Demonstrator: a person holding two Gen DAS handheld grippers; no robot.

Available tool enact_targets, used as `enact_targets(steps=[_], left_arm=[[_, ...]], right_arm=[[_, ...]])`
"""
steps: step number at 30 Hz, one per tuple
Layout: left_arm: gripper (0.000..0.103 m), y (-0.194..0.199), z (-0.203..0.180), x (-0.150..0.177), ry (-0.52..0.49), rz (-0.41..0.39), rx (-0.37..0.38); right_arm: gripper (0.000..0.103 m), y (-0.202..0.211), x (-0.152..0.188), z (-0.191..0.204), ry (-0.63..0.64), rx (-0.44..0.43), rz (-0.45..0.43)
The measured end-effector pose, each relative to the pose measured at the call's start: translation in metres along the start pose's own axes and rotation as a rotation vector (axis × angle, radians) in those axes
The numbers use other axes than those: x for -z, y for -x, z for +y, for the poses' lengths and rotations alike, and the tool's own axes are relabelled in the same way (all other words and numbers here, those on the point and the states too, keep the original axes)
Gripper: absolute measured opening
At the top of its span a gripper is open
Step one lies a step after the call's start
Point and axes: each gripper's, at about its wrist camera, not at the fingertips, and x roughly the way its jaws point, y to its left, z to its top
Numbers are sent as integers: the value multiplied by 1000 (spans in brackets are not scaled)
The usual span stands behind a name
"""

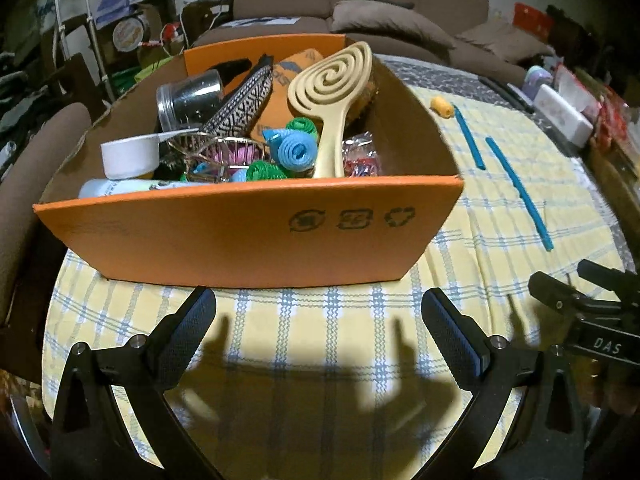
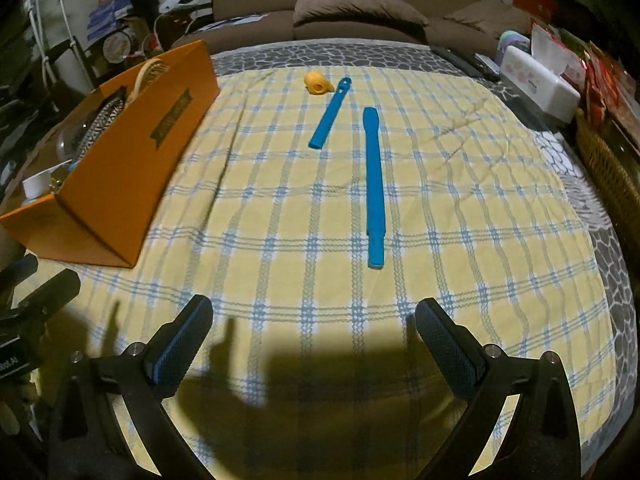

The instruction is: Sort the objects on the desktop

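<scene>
An orange cardboard box (image 1: 256,232) stands on the checked cloth, filled with a cream spiral brush (image 1: 330,92), hair rollers (image 1: 294,152), a white scoop (image 1: 128,156), a metal tin (image 1: 188,98) and other items. My left gripper (image 1: 318,320) is open and empty just before the box's near wall. Two blue sticks lie on the cloth: a long one (image 2: 374,184) and a short one (image 2: 330,114), with a yellow roller (image 2: 316,82) beyond them. My right gripper (image 2: 314,332) is open and empty, short of the long stick. The box also shows at left in the right wrist view (image 2: 120,184).
A yellow-and-blue checked cloth (image 2: 460,220) covers the table. A white tissue box (image 2: 536,80) and red packets (image 2: 600,76) line the right edge. A brown sofa with cushions (image 2: 352,12) stands behind. The right gripper's body (image 1: 592,312) shows at right in the left wrist view.
</scene>
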Motion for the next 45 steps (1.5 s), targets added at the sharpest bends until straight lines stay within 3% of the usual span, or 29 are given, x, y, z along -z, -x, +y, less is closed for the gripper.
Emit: enact_targets(steps=[15, 22, 45], left_arm=[[103, -40, -9, 12, 18, 55, -28], [103, -41, -13, 17, 11, 25, -39], [103, -42, -12, 17, 15, 25, -29]], right_arm=[[103, -22, 8, -7, -14, 33, 0], [103, -23, 15, -3, 14, 64, -46], [103, -24, 13, -4, 14, 63, -46]])
